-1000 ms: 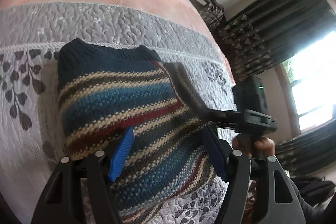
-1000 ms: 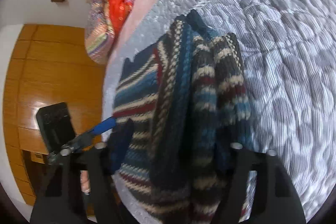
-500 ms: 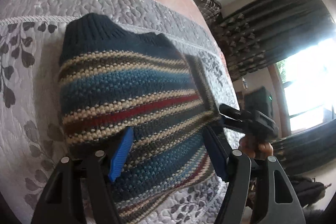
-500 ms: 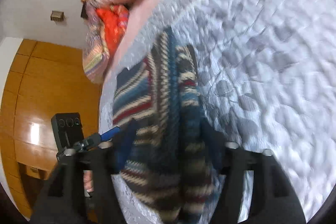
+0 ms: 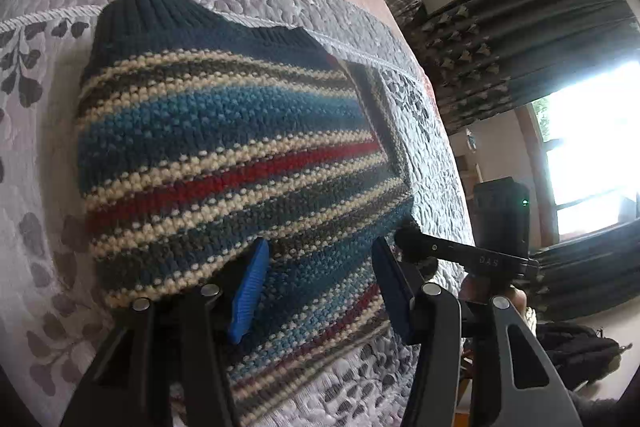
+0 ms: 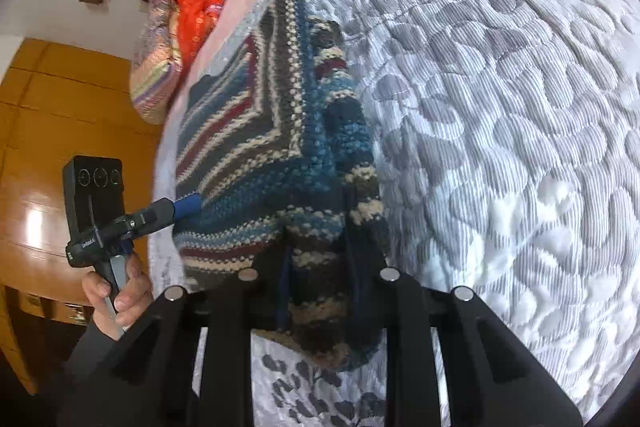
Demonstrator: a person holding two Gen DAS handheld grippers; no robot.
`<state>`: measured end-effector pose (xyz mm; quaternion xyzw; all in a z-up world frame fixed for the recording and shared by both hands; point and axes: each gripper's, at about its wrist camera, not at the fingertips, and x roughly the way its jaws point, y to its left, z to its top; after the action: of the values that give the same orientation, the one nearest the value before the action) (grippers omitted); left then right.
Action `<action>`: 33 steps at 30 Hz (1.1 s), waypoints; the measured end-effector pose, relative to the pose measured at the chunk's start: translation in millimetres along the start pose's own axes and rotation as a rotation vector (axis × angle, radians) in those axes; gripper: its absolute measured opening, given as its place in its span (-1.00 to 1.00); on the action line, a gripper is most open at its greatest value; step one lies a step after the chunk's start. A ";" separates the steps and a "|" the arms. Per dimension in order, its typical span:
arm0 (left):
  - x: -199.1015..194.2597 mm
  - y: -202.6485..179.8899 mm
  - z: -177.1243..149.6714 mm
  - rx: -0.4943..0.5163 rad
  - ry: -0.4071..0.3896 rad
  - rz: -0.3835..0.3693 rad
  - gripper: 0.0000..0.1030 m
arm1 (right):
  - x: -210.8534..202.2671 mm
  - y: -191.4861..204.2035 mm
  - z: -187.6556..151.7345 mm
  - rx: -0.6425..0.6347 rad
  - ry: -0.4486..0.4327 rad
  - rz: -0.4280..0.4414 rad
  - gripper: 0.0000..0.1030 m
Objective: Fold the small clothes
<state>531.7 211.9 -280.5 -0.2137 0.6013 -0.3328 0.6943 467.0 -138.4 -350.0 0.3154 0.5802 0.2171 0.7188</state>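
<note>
Mid-fold on the bed [image 6: 500,147]: the striped sweater [image 5: 224,155] lies on the grey quilt, near edge doubled over. Right tongs [image 6: 316,291] are clenched on that bunched near edge; left tongs [image 5: 316,287] spread wide over the knit, gripping nothing. Next, I'd judge, carry the fold across and flatten it. Sleeves and lower layers are hidden underneath.
</note>
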 end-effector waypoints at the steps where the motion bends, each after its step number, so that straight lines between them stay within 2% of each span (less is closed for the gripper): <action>1: -6.2 -5.3 -2.1 0.008 -0.004 -0.031 0.05 | -5.1 7.1 -0.2 -0.014 -0.011 0.008 -0.42; 2: -12.5 -14.5 -6.5 0.034 0.003 -0.073 0.05 | -15.5 16.5 -3.9 -0.047 -0.038 0.007 -0.42; 4: -15.5 -27.1 -19.5 0.099 0.019 -0.089 0.06 | -34.1 30.3 -13.6 -0.099 -0.081 -0.016 -0.42; 7: 8.5 -10.5 -29.5 0.046 0.065 -0.051 0.05 | -37.9 44.0 -28.2 -0.137 -0.083 0.000 -0.42; 8: 17.9 -3.6 -32.8 0.021 0.076 -0.039 -0.01 | -32.3 47.5 -31.8 -0.158 -0.072 -0.032 -0.42; 9: 24.6 0.0 -34.1 0.010 0.085 -0.029 -0.20 | -28.6 47.1 -33.3 -0.173 -0.068 -0.070 -0.42; 11: 35.8 6.8 -36.8 -0.006 0.095 -0.011 -0.30 | -22.5 37.3 -29.9 -0.171 -0.076 -0.216 -0.43; 12: 38.0 8.3 -37.1 -0.012 0.096 -0.015 -0.30 | -26.0 27.4 -29.3 -0.136 -0.089 -0.216 -0.42; 14: 37.1 5.5 -36.0 -0.015 0.100 -0.013 -0.27 | -32.9 28.5 -29.7 -0.109 -0.103 -0.175 -0.38; 15: 35.4 2.9 -35.8 -0.013 0.100 -0.015 -0.20 | -38.9 36.2 -32.6 -0.138 -0.120 -0.167 -0.38; 17: 22.4 -10.3 -36.6 0.010 0.079 -0.096 -0.13 | -48.8 55.4 -39.3 -0.180 -0.133 -0.085 -0.38; 19: 13.4 -18.9 -41.3 0.025 0.060 -0.155 -0.10 | -45.3 69.3 -42.9 -0.209 -0.109 -0.052 -0.38; 20: 15.4 -20.2 -42.8 0.028 0.066 -0.161 -0.08 | -35.8 71.8 -42.8 -0.216 -0.076 -0.038 -0.38; 22: 28.7 -15.5 -44.2 0.016 0.095 -0.103 -0.08 | -14.5 62.5 -40.5 -0.201 -0.040 -0.082 -0.40; 23: 38.1 -10.0 -45.6 0.007 0.116 -0.073 -0.08 | -3.0 52.4 -36.8 -0.184 -0.026 -0.115 -0.54; 24: 47.2 -5.6 -46.7 0.004 0.132 -0.038 -0.20 | 7.6 39.9 -32.3 -0.164 -0.003 -0.145 -0.74; 26: 54.7 -1.3 -49.4 -0.007 0.140 -0.009 -0.25 | 11.4 29.9 -30.5 -0.152 0.016 -0.157 -0.89; 28: 41.7 -8.0 -49.1 -0.008 0.114 -0.060 -0.14 | 3.0 34.7 -26.1 -0.152 0.015 -0.106 -0.77; 30: 26.8 -14.5 -49.0 0.017 0.075 -0.099 -0.09 | -15.5 43.8 -16.3 -0.161 -0.039 -0.028 -0.66; 33: -5.8 -18.0 -41.2 0.032 -0.046 -0.127 -0.03 | -17.7 41.6 6.2 -0.122 -0.067 0.031 -0.62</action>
<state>487.4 207.9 -271.5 -0.2478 0.5652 -0.3807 0.6887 471.1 -122.2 -307.6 0.2869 0.5368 0.2524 0.7522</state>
